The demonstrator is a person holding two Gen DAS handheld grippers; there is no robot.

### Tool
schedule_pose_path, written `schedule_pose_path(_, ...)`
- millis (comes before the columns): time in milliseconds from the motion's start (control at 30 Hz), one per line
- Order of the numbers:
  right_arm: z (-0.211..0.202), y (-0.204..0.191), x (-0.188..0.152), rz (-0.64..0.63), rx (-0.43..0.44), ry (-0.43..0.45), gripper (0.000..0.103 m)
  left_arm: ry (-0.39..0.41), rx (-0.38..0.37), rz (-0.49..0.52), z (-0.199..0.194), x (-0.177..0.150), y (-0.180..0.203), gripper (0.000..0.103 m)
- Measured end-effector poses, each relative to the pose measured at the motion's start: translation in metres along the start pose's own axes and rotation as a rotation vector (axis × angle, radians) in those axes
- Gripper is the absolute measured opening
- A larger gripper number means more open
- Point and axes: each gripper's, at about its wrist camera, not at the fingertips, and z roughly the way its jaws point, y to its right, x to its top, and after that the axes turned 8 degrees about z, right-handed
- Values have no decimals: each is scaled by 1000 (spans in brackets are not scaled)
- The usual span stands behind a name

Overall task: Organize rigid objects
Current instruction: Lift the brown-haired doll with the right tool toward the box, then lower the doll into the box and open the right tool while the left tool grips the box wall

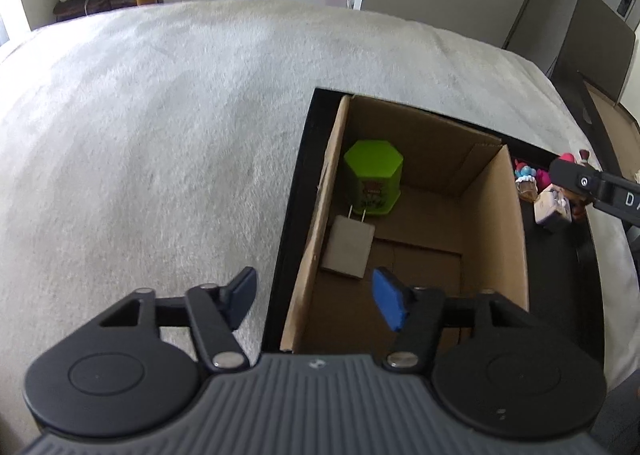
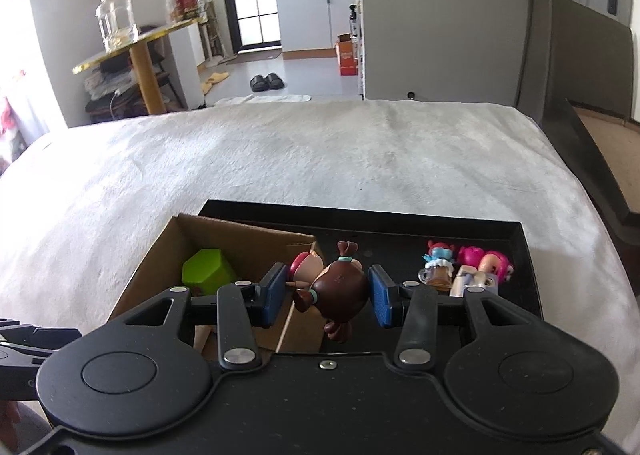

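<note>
Right tongs (image 2: 328, 291) pinching a brown-haired figurine (image 2: 340, 287) above the black tray (image 2: 528, 255), by the cardboard box (image 2: 248, 243) wall. Left tongs (image 1: 314, 301) spread, nothing between, straddling the box's left wall; green hexagonal container (image 1: 374, 179) and charger (image 1: 348, 251) inside. Other figurines (image 2: 464, 267) at tray's right edge, on the bed (image 2: 280, 155).

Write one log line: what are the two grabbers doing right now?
left gripper: open, empty, above cardboard box | right gripper: shut on brown-haired figurine | box holds green container, charger
</note>
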Motion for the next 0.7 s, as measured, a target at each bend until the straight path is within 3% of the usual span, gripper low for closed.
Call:
schedule_pose_path(67, 3, -6, 1, -18, 0, -4, 44, -10, -6, -16, 4, -1, -4, 37)
schedule_pose_path(167, 9, -14, 1, -31, 3, -14, 44, -17, -45, -40, 9, -1, -10, 18)
schedule_pose_path(267, 15, -21, 0, -40, 4, -26, 44, -8, -59, -62, 11, -2, -15, 11)
schedule_pose_path(700, 34, -56, -10, -102, 13, -62, 44, 7, -122, -94, 15, -4, -26, 11)
